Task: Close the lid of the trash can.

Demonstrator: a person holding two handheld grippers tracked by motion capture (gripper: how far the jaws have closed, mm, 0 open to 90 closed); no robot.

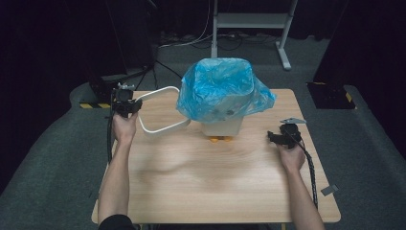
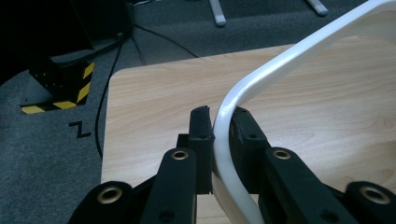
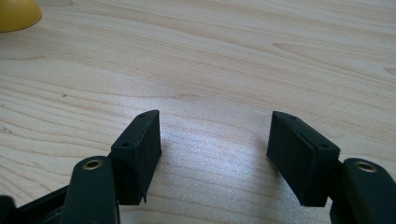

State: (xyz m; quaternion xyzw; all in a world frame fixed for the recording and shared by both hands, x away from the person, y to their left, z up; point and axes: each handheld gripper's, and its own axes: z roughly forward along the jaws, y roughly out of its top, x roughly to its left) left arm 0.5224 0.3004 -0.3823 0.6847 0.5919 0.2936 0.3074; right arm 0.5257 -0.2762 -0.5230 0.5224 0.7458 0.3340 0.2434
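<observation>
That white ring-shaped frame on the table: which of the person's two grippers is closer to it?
Left. The left gripper is clamped on the white frame at its outer bend. The right gripper rests open on the table, beyond the bag-covered bin.

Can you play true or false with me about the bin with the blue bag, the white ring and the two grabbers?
1. The left gripper has its jaws shut on the white ring. True.
2. The right gripper is holding the blue bag. False: its jaws stand open over bare table, with nothing between them.
3. The blue bag hangs over the top of the white bin. True.
4. The white ring sits on top of the bin. False: it is off the bin, to its left, in the left gripper.
5. The bin has orange feet. True.
</observation>
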